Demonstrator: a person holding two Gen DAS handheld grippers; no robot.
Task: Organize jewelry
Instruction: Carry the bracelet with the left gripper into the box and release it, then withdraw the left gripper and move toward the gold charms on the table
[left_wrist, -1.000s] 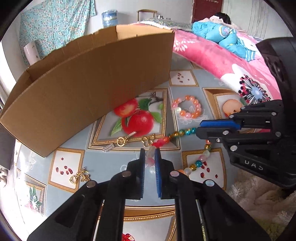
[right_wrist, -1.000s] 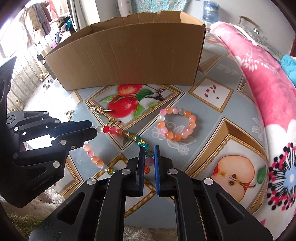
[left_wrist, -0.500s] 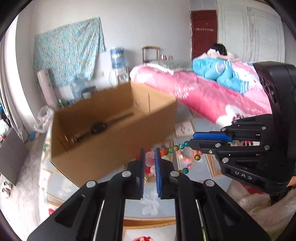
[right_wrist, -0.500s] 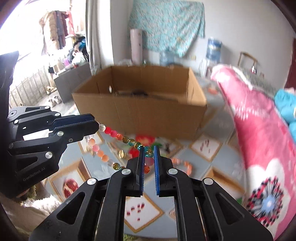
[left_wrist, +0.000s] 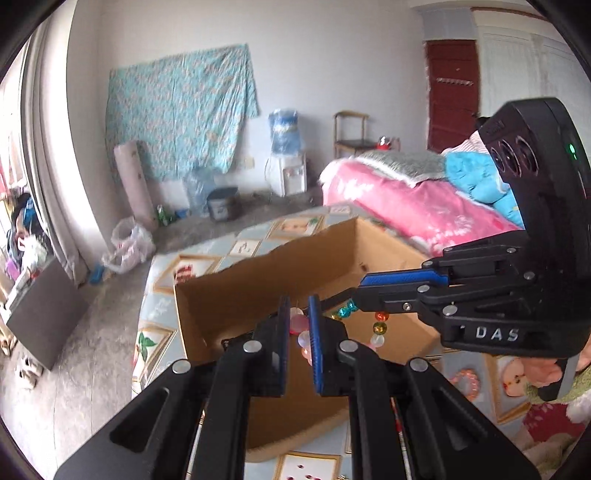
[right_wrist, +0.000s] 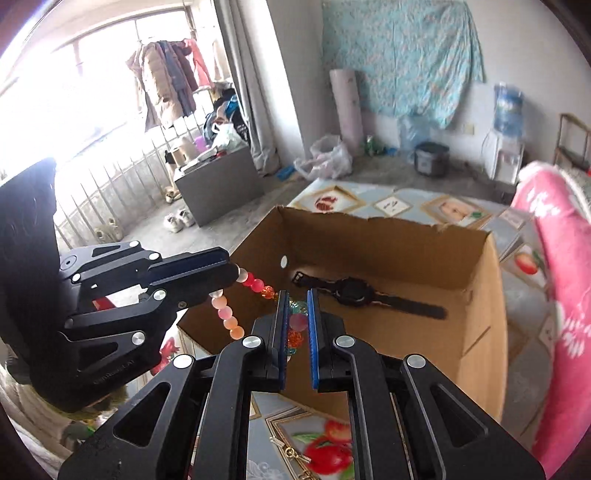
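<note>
A string of coloured beads (right_wrist: 255, 284) hangs in the air between my two grippers, over the near wall of an open cardboard box (right_wrist: 476, 332). My left gripper (left_wrist: 297, 314) is shut on pink and white beads of the necklace (left_wrist: 380, 326). My right gripper (right_wrist: 296, 308) is shut on teal and orange beads at its other end. Each gripper shows in the other's view, the right gripper (left_wrist: 364, 286) at the right and the left gripper (right_wrist: 231, 271) at the left. A black wristwatch (right_wrist: 354, 290) lies on the box floor.
A pink bead bracelet (left_wrist: 463, 382) lies on the fruit-print tablecloth (left_wrist: 236, 236) to the right of the box. Small gold pieces (right_wrist: 295, 452) lie on the cloth in front of it. A pink blanket (right_wrist: 554, 236) borders the table on the right.
Both grippers have risen from the tabletop with the bead string held between them and moved up to the box's open top. The views now look down into the box.
</note>
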